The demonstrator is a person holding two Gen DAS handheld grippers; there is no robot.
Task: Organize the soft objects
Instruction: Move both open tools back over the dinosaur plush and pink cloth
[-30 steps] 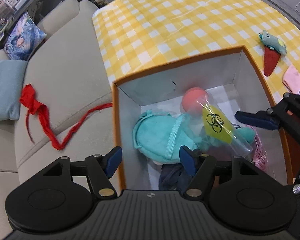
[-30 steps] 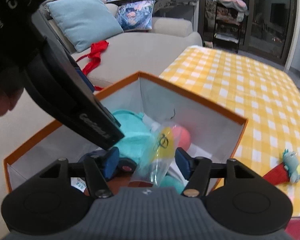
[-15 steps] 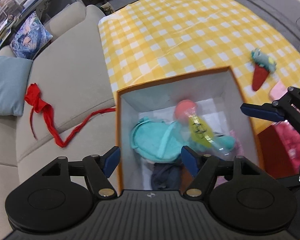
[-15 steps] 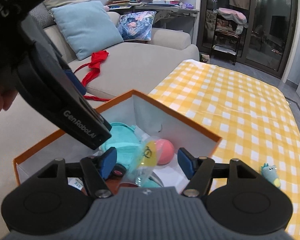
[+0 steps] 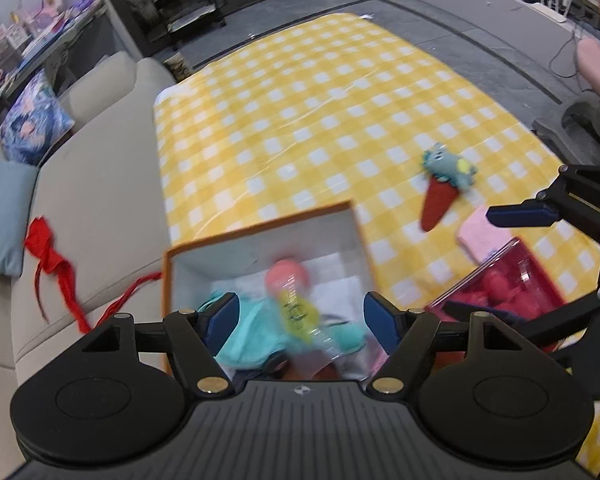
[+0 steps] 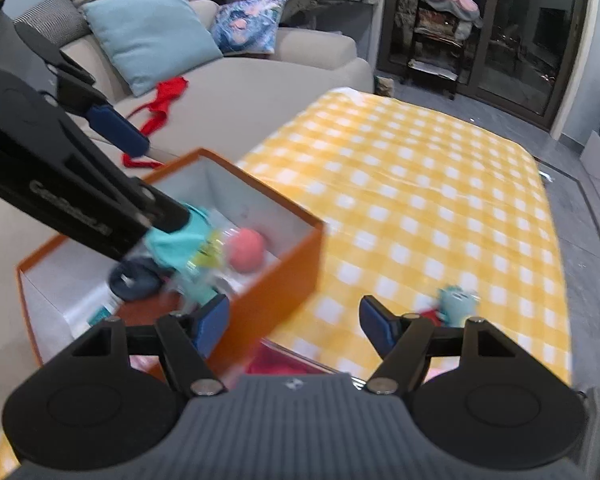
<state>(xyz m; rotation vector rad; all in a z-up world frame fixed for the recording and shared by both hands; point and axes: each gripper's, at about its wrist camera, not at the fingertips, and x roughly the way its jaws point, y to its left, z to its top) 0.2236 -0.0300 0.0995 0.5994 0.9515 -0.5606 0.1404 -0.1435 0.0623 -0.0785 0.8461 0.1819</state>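
Progress looks partial: the orange cardboard box with white inner walls [image 5: 260, 236] already holds a turquoise plush toy [image 5: 256, 340], a coral-pink ball [image 5: 286, 276], a clear plastic sleeve with a yellow label [image 5: 300, 316] and a dark blue fabric bundle [image 6: 134, 280]; the sleeve lies across the plush and the ball, loose and crumpled rather than packed flat. Left out on the yellow-and-white checked cloth [image 5: 320, 120] is a small teal plush with a red carrot-shaped body [image 5: 444, 188], well apart from the box, with a pale pink folded cloth [image 5: 480, 236] near it and a clear bin of red soft things [image 5: 504, 292] just beside the box; these presumably remain to be sorted. A red ribbon [image 5: 56, 264] trails over the beige sofa [image 5: 100, 160] and may also need collecting, though that is a guess.

The left gripper [image 5: 302, 316] hangs above the box with its jaws spread wide and nothing pinched; the right gripper [image 6: 294, 322] has just been opening its jaws, which stand apart over the box's near corner with nothing between the pads. Both views are blurred, so finer detail of the box's contents cannot be told.
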